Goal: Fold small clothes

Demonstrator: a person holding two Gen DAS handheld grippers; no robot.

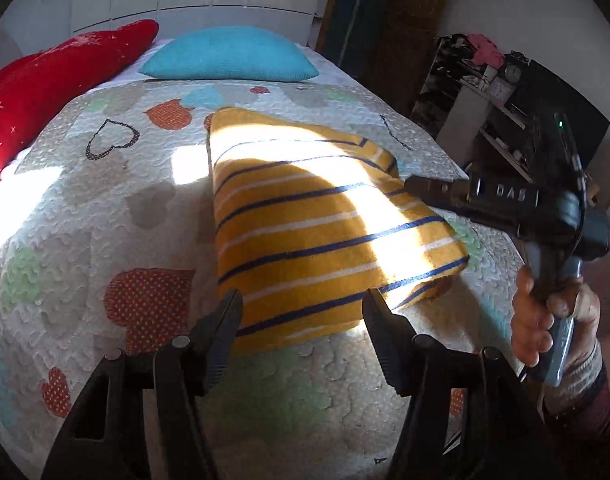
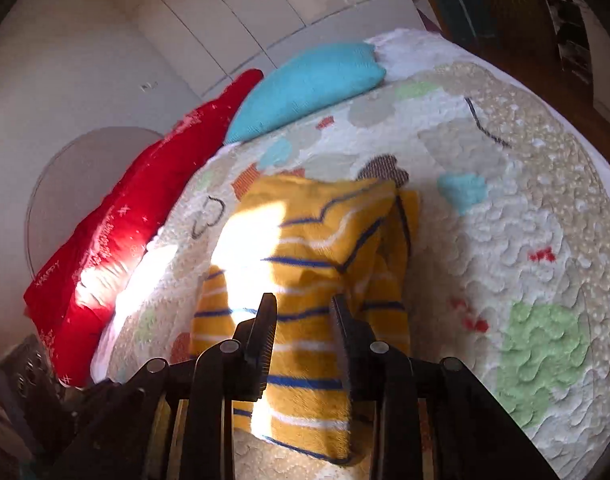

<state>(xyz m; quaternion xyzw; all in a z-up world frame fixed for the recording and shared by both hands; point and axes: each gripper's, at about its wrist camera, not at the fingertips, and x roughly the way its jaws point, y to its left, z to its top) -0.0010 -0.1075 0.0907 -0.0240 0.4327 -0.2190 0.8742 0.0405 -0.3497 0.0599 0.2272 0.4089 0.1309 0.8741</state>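
Striped garment (image 1: 321, 232) on quilted bed (image 1: 105, 208); left gripper (image 1: 301, 312), right gripper (image 2: 303, 316) jaws apart.

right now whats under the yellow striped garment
The yellow striped garment lies folded on the patterned quilt; the quilt's hearts show all around it. At its near right corner a lower layer of the same cloth peeks out. Whatever else lies beneath is covered.

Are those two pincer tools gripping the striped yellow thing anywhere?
Neither visibly grips the yellow striped garment. Left gripper and right gripper are open.
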